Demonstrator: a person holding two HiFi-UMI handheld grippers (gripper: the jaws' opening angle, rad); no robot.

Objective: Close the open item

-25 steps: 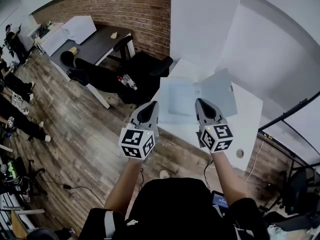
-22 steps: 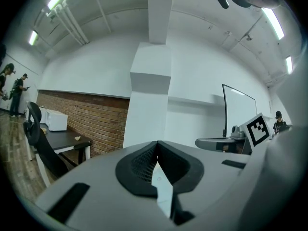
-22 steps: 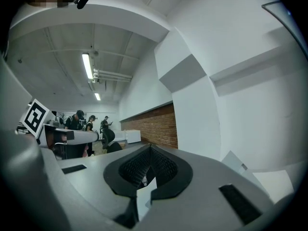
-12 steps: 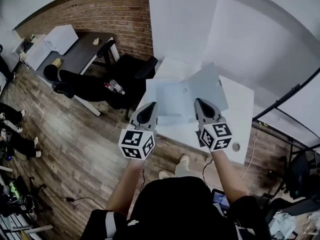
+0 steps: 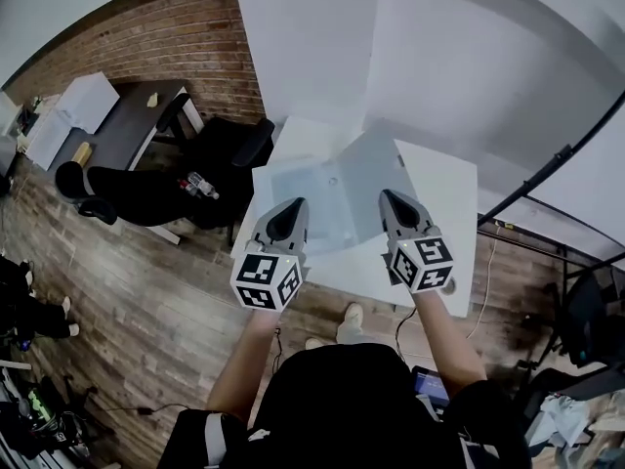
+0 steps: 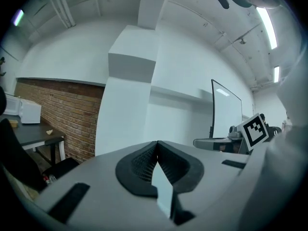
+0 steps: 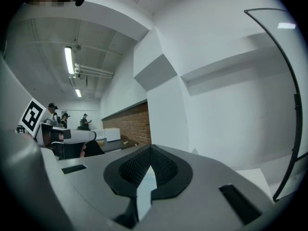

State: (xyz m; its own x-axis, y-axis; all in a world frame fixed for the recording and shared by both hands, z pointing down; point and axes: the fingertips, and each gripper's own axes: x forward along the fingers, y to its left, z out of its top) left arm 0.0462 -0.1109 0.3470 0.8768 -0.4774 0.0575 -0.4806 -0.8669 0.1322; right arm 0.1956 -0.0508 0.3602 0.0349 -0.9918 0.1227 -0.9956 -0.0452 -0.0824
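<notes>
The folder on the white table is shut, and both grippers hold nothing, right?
Not quite. The folder lies open on the white table, its two halves spread out, as the head view shows. The left gripper and the right gripper do hold nothing.

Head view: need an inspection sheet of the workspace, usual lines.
Surface: white table, mostly bare.
Job's things: pale folder lying open on the table, not yet closed.
Clutter: nothing seen on the table.
Claws: left claw and right claw both shut, holding nothing, held over the folder's near side.
Cables: white cable on the floor right of the table.
Surroundings: wood floor, brick wall, black chair, dark desk.
</notes>
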